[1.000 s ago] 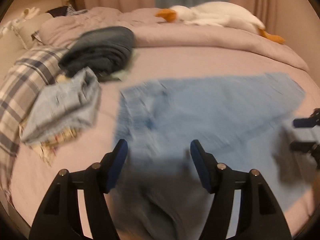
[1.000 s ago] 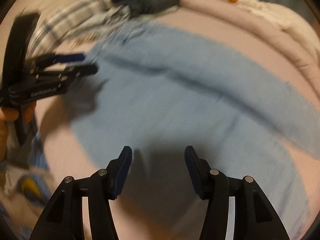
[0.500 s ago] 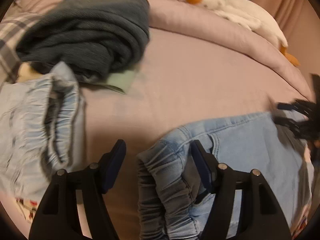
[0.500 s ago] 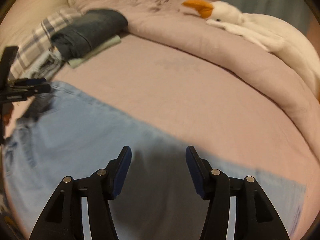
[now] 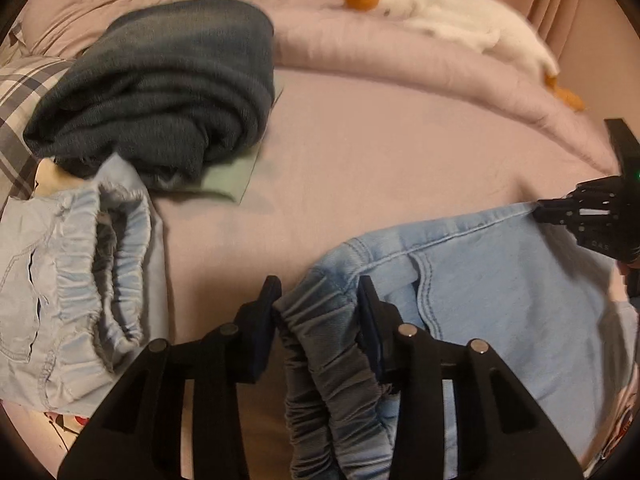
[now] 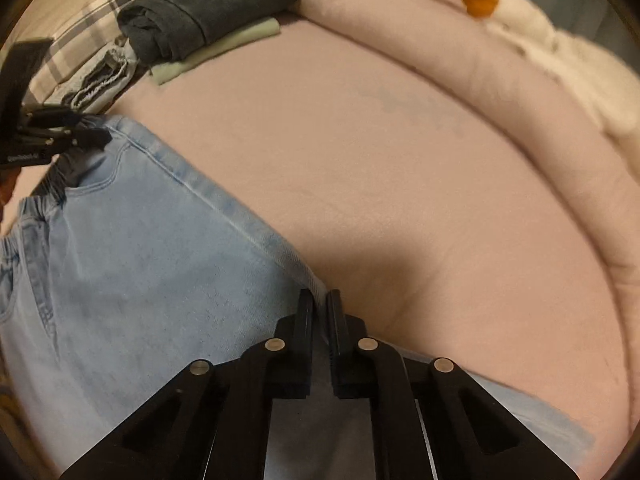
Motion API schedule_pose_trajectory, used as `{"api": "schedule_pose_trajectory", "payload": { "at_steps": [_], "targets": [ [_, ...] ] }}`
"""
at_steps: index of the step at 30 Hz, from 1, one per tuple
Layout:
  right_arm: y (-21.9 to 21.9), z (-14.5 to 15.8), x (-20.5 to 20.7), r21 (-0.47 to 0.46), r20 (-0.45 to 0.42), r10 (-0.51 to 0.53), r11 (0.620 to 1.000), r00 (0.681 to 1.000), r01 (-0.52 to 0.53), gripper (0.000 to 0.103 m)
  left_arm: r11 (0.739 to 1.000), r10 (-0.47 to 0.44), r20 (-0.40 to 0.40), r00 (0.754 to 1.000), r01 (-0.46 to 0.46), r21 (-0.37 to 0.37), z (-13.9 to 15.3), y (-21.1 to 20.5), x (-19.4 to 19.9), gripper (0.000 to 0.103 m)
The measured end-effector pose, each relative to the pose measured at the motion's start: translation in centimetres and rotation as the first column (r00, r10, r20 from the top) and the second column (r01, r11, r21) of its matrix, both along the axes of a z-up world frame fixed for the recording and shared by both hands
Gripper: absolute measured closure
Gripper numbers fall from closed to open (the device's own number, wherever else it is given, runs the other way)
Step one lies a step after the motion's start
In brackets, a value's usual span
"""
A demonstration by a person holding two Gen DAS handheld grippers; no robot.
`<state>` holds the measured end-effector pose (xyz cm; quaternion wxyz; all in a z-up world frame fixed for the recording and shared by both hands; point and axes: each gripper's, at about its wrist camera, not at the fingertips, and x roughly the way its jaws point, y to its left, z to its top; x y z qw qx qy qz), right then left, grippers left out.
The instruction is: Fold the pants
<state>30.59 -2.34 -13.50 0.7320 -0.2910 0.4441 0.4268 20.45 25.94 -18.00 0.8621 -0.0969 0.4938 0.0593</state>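
Note:
Light blue jeans (image 5: pixel 500 280) lie flat on the pink bed sheet (image 5: pixel 380 152). My left gripper (image 5: pixel 318 292) is closing its jaws on the gathered elastic waistband (image 5: pixel 320 344) at the top corner, and the bunched cloth fills the gap between the pads. In the right wrist view the same jeans (image 6: pixel 140 260) spread to the left. My right gripper (image 6: pixel 320 300) is shut on their far side seam. Each gripper shows in the other's view: the right gripper (image 5: pixel 560 212) pinches the seam, and the left gripper (image 6: pixel 92 138) sits at the waistband corner.
A pile of folded clothes lies at the left: dark jeans (image 5: pixel 160 80), pale blue pants (image 5: pixel 60 280), a green cloth (image 5: pixel 228 180), a plaid cloth (image 5: pixel 16 92). A rolled pink duvet (image 5: pixel 400 52) and a white goose plush (image 5: pixel 440 12) line the far side.
Both grippers swept across the jeans to their far edge. The left jaws narrowed around the waistband. The right jaws went from open to shut on the side seam.

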Motion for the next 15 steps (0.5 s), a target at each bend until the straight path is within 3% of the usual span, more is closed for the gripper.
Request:
{"api": "schedule_pose_trajectory", "payload": {
  "at_steps": [3, 5, 7, 11, 15],
  "targets": [
    [0.5, -1.8, 0.1, -0.046, 0.01, -0.056, 0.997, 0.998, 0.056, 0.097, 0.998, 0.008, -0.061, 0.998, -0.004, 0.066, -1.3, -0.7, 1.0, 0.065],
    [1.2, -2.5, -0.8, -0.073, 0.093, -0.057, 0.995, 0.994, 0.064, 0.094, 0.997, 0.016, -0.046, 0.999, -0.012, 0.081, -0.3, -1.0, 0.7, 0.065],
    [1.2, -2.1, -1.3, -0.079, 0.111, -0.077, 0.993, 0.991, 0.086, 0.094, 0.998, 0.018, -0.002, 1.0, -0.017, 0.067, 1.1, -1.0, -0.2, 0.065],
    [-1.4, 1.3, -2.5, 0.019, 0.127, -0.12, 0.993, 0.985, 0.119, 0.094, 0.999, 0.005, 0.112, 0.994, -0.009, 0.038, 4.2, -0.8, -3.9, 0.065],
    [-4.1, 5.7, -5.6, 0.142, 0.169, -0.147, 0.982, 0.975, 0.123, 0.094, 0.997, -0.057, 0.222, 0.973, 0.042, 0.072, 7.0, -2.2, -8.1, 0.065]
  ]
}}
